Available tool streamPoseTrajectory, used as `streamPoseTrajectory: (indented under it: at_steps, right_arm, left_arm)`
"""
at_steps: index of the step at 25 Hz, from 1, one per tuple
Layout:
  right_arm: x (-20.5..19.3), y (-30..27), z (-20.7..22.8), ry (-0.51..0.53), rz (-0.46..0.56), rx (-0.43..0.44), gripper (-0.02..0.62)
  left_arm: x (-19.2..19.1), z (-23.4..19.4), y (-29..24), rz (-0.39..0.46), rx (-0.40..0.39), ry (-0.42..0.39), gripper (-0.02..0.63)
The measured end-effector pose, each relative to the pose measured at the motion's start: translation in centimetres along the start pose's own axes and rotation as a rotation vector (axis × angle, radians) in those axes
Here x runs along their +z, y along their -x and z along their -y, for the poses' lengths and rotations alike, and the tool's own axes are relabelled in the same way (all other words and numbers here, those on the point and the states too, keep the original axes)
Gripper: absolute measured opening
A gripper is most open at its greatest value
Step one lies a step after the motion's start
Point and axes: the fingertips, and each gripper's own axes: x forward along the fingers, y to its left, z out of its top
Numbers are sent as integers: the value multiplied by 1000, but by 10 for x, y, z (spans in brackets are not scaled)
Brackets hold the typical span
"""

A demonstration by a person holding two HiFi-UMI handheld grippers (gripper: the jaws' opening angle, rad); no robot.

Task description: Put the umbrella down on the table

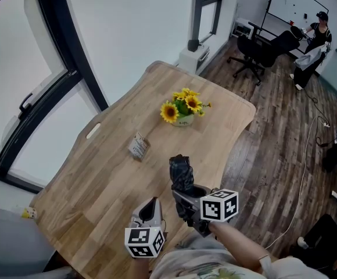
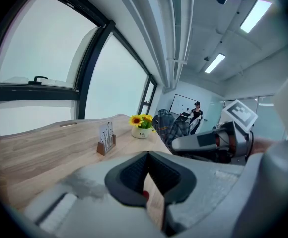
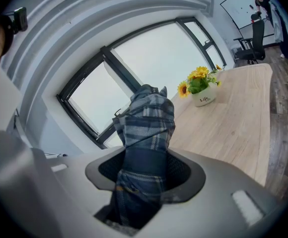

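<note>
The folded umbrella (image 1: 180, 172), in dark blue plaid fabric, stands out over the near right part of the wooden table (image 1: 116, 173). My right gripper (image 1: 188, 199) is shut on its lower end. In the right gripper view the umbrella (image 3: 147, 117) fills the space between the pads and sticks out past them, above the tabletop. In the left gripper view the umbrella (image 2: 167, 126) shows to the right, beyond the sunflowers. My left gripper (image 1: 150, 209) hovers beside it at the near edge; its pads (image 2: 134, 171) meet at the tip with nothing between them.
A white pot of sunflowers (image 1: 182, 110) stands at the far middle of the table, and a small card holder (image 1: 137, 146) sits left of centre. Windows run along the left. Office chairs (image 1: 260, 50) and a person (image 1: 315, 39) are far off on the wood floor.
</note>
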Motion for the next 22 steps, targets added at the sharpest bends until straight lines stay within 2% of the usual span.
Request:
streamPoseTrajectory:
  at_steps: [22]
  right_arm:
    - [-15,-12,13,-17,-45,-28,207]
  left_arm:
    - [-6,-8,-1,-19,4,14,0]
